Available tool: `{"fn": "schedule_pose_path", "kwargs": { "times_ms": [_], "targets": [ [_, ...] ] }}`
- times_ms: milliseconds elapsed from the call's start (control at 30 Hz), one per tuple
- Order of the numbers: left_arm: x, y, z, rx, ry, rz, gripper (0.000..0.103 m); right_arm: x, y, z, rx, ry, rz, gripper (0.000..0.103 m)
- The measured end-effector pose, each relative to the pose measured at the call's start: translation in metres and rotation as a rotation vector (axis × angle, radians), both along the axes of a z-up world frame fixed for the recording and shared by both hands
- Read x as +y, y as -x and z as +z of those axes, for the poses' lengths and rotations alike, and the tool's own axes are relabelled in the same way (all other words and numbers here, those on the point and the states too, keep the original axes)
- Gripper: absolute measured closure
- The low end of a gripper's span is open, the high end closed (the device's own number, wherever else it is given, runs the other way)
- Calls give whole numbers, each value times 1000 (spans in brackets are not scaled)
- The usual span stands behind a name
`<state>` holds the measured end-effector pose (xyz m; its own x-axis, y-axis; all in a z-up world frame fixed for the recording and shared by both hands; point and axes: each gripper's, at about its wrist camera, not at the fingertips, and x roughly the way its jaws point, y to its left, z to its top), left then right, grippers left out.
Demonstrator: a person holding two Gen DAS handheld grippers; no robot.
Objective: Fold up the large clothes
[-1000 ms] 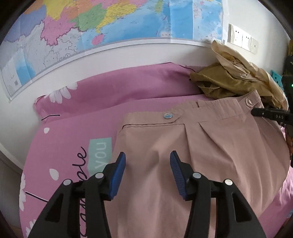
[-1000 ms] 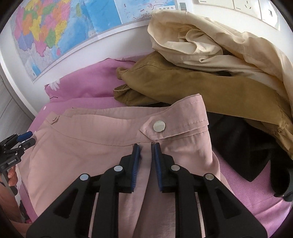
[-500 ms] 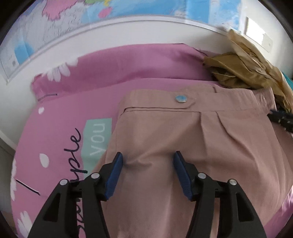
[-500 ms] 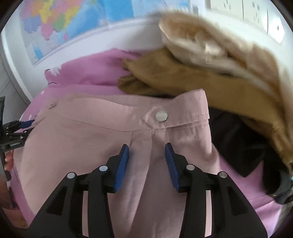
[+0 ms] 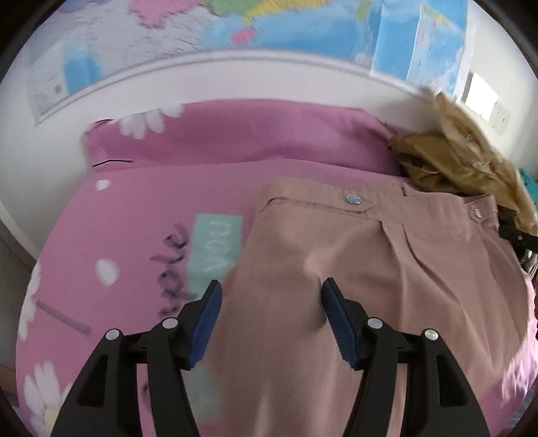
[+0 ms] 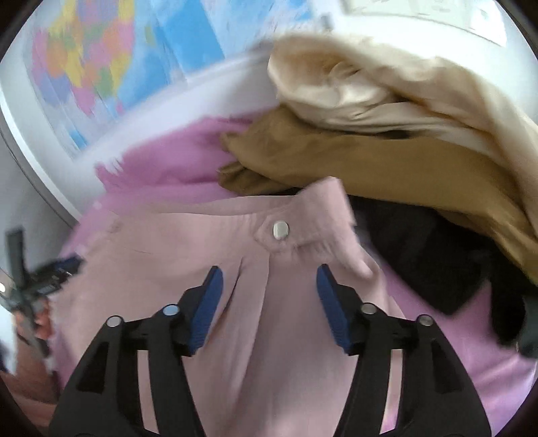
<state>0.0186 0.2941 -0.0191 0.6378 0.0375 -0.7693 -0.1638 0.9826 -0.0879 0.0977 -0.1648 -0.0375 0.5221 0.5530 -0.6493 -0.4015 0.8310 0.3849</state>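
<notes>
1. The dusty-pink trousers [image 5: 386, 269] lie spread flat on a bed, on a pink bedsheet [image 5: 134, 235] printed with white daisies and lettering. Their waistband runs along the far edge, toward the wall.
2. Your left gripper [image 5: 270, 319] hovers over the left side of the trousers. Its jaws stand apart, having just opened a little further. Cloth lies beneath the gap, but the blue pads do not press on it.
3. Your right gripper [image 6: 269, 302] hovers just below the waistband at the right end. Its jaws have just been opening and now stand apart, with nothing clamped.
4. The trousers look like a light, soft woven fabric, matte and fairly smooth. Expect them to drape, sag and slide over the sheet rather than hold any shape.
5. The waistband is the firmest part: doubled, stitched cloth with a tab and a flat, round metal button [image 6: 280, 230]. A pleat runs down from it. I judge the waistband corners to be the surest hold, since a single thin layer may slip from the ribbed pads.
6. To the right, near the waistband, is a crumpled heap: a mustard-brown garment [image 6: 386, 174], a cream one [image 6: 370, 87] above it and dark cloth [image 6: 420, 248] below.
7. A colourful map [image 5: 302, 30] hangs on the white wall behind.
</notes>
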Motion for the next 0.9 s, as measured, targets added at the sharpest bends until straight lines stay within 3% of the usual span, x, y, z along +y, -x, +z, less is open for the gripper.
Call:
{"fn": "schedule_pose_path", "kwargs": {
  "times_ms": [67,167,300,533,667,767,900],
  "targets": [
    [5,21,5,-11,29,-2,43,-31,24,2,31,-76,-6,37],
    [18,65,9,-36,127,-18,43,-72,62,-8,97,-182,-38,24],
    [27,100,-2,-7,257,-26,44,-100,96,-34,198,-218,-85,22],
    [13,120,-23,37,316,-97,44,-94,110,-66,294,-293,-71,19],
    [-2,120,-36,74,375,-127,44,-80,114,-67,292,-322,-47,14],
    [-16,116,-37,72,346,-150,41,-70,116,-68,302,-318,-29,13],
    [-25,95,-41,60,424,-163,37,-59,107,-68,290,-355,-38,10]
  ]
}}
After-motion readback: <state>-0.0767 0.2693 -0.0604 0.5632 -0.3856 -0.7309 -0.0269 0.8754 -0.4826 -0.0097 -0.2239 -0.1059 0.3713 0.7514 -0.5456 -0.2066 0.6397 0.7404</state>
